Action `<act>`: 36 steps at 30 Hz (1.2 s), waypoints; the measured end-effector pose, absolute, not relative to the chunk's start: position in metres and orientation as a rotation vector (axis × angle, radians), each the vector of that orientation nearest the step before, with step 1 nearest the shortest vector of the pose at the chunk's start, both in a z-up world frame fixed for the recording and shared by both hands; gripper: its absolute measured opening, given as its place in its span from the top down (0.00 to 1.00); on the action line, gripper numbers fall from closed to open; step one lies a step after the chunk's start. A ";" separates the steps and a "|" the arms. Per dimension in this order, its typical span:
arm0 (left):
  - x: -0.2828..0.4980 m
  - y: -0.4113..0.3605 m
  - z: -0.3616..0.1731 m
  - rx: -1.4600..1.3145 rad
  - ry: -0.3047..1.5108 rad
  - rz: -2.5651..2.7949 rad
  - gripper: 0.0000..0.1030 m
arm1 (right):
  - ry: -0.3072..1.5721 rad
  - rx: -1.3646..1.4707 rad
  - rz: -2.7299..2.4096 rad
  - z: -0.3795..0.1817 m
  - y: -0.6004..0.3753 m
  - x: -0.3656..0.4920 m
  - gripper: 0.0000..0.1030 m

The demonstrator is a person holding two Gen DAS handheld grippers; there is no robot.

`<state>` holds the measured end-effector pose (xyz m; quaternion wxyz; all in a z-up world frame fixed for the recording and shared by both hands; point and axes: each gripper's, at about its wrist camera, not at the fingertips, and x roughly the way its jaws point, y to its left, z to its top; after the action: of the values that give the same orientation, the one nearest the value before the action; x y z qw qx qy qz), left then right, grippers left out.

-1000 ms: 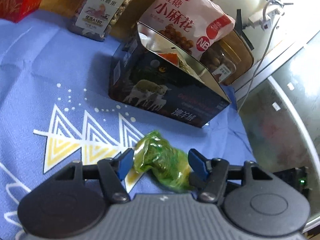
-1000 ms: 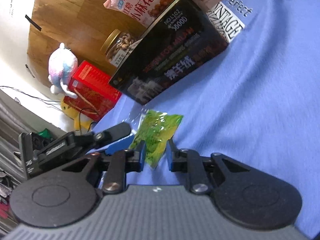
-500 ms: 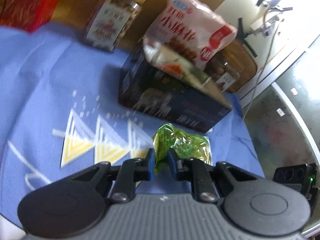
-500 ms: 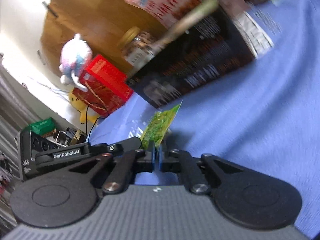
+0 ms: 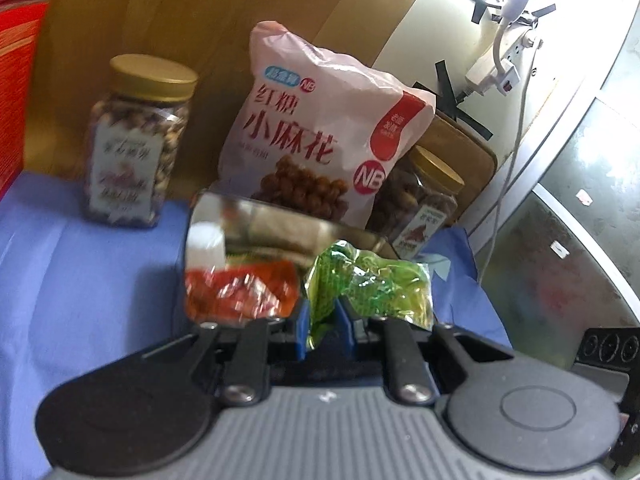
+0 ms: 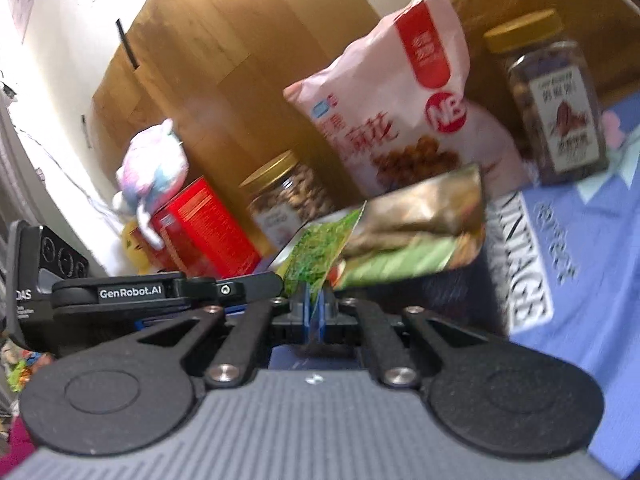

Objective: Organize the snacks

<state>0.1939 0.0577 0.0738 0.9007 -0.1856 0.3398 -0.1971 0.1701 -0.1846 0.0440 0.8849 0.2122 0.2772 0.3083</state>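
My left gripper [image 5: 324, 330] is shut on the lower corner of a crumpled green snack packet [image 5: 372, 284], held in the air just in front of the open dark box [image 5: 280, 216]. A red packet [image 5: 240, 292] lies inside that box. In the right wrist view my right gripper [image 6: 316, 312] is shut on the bottom edge of a green packet [image 6: 320, 248], seen nearly edge-on before the box [image 6: 524, 264]. The left gripper [image 6: 272, 282] reaches in from the left up to this packet. I cannot tell whether both hold the same packet.
Behind the box leans a pink snack bag [image 5: 320, 140] with a gold-lidded nut jar [image 5: 136, 144] to its left and another jar [image 5: 424, 200] to its right. A red carton [image 6: 204, 232] and a plush toy [image 6: 152, 168] stand further left. Blue cloth [image 5: 80, 280] covers the table.
Both grippers closed on green packet and lifted it off the cloth toward the open box. The box now fills the view just ahead, with its inside showing.
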 end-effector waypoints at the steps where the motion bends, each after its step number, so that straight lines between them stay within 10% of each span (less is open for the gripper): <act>1: 0.201 0.054 0.073 -0.374 0.704 -0.404 0.85 | 0.566 0.425 0.627 0.044 -0.185 0.175 0.93; 9: 0.232 0.035 0.057 -0.296 0.704 -0.347 0.74 | 0.492 0.256 0.514 0.038 -0.177 0.203 0.88; 13: 0.225 0.028 0.059 -0.229 0.660 -0.295 0.63 | 0.423 0.153 0.415 0.036 -0.172 0.200 0.56; 36: 0.097 0.021 0.054 -0.068 0.644 -0.156 0.58 | 0.434 0.207 0.352 0.018 -0.181 0.093 0.54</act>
<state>0.0972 0.0209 0.0537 0.9450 -0.0336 0.3161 -0.0765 0.0928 -0.1811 0.0180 0.9559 0.1020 0.2137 0.1735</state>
